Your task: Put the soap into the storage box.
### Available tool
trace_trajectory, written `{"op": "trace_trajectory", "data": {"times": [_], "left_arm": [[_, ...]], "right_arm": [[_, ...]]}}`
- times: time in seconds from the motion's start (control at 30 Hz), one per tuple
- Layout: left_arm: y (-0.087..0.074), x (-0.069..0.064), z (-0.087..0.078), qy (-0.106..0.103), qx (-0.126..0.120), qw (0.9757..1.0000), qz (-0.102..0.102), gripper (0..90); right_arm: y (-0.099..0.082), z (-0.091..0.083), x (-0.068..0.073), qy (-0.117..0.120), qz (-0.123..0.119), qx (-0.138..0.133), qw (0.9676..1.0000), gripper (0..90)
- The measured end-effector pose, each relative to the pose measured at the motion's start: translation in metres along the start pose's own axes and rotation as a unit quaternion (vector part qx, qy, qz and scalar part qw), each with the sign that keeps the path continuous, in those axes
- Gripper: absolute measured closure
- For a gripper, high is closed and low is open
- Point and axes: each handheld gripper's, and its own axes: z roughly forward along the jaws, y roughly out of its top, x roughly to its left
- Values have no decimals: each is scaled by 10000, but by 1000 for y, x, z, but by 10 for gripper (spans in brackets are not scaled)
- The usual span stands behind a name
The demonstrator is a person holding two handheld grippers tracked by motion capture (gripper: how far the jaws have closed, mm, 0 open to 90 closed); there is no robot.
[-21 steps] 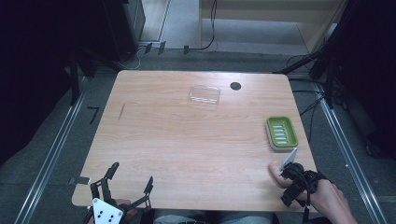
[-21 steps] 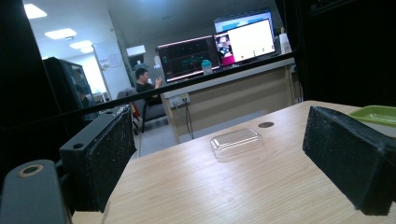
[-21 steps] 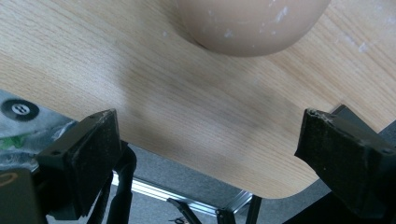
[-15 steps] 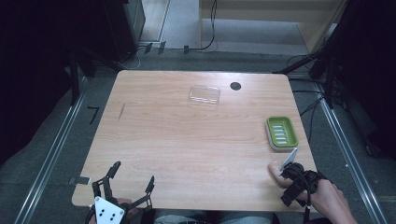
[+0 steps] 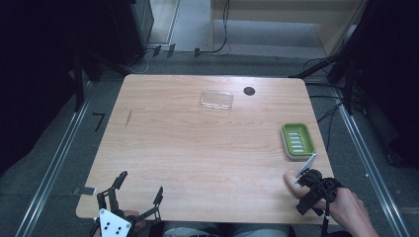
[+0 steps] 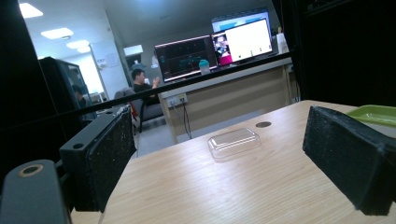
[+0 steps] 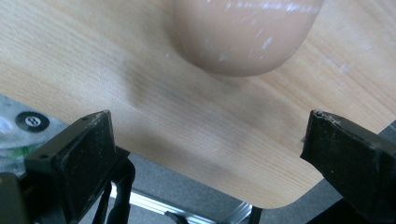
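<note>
While both claws stand released at the surface's (image 5: 197,163) near edge, a peach-coloured soap bar (image 5: 290,180) lies just before the right claw (image 5: 309,190), near the green dish (image 5: 298,140); left claw (image 5: 134,195) empty.

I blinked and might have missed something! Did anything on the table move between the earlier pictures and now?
Nothing visibly changed. The right hand-held gripper sits open at the table's near right edge by the peach-coloured rounded object, and the left hand-held gripper is open at the near left edge. The green rectangular plastic tray and the clear plastic lid lie as before.
</note>
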Motion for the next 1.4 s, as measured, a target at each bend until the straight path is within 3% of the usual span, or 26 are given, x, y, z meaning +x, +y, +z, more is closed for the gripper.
{"op": "trace_trajectory", "data": {"times": [0.83, 0.97, 1.4], "left_arm": [[0, 0, 0, 6, 2, 10000, 28, 99], [0, -1, 0, 2, 0, 10000, 20, 99], [0, -1, 0, -5, 2, 10000, 38, 99]], "right_arm": [[18, -5, 4, -44, -13, -327, 9995, 0], [22, -9, 3, -54, -21, -510, 9987, 0], [37, -9, -6, 0, 3, -555, 9985, 0]]}}
